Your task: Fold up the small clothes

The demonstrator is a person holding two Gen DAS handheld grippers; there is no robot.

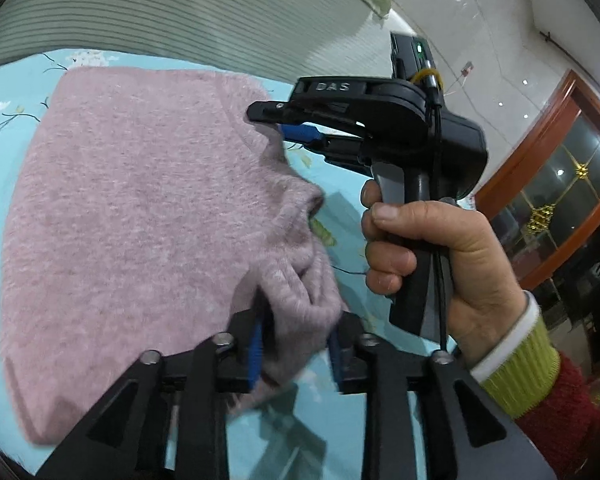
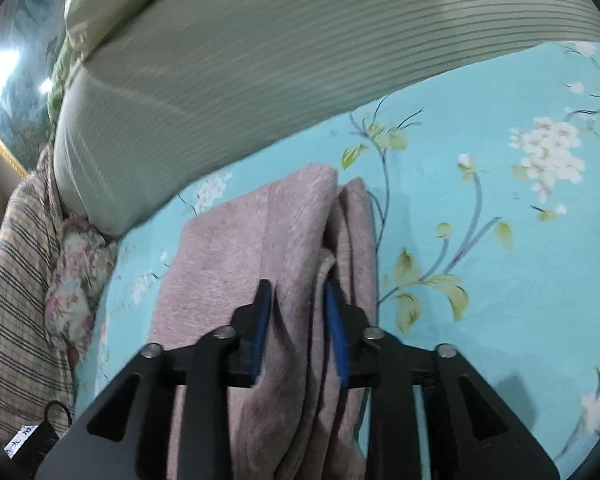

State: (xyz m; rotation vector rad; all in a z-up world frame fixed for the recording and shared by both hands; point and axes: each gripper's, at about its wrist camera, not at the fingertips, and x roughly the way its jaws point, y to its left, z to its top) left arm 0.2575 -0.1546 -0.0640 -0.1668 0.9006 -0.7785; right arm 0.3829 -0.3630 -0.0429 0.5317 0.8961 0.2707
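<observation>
A fuzzy pink sweater [image 1: 132, 220] lies on a light blue floral bedsheet [image 1: 340, 216]. My left gripper [image 1: 296, 320] is shut on a bunched edge of the sweater near its right side. My right gripper [image 1: 284, 120], held in a hand, shows in the left wrist view at the sweater's far right corner, pinching it. In the right wrist view the right gripper [image 2: 298, 300] has thick folds of the pink sweater [image 2: 260, 232] between its blue pads [image 2: 334, 320].
A grey-green striped quilt [image 2: 260, 60] lies along the back of the bed. A floral pillow [image 2: 76, 280] and a striped cloth [image 2: 16, 300] sit at the left. A wooden glass-door cabinet [image 1: 560, 184] stands to the right of the bed.
</observation>
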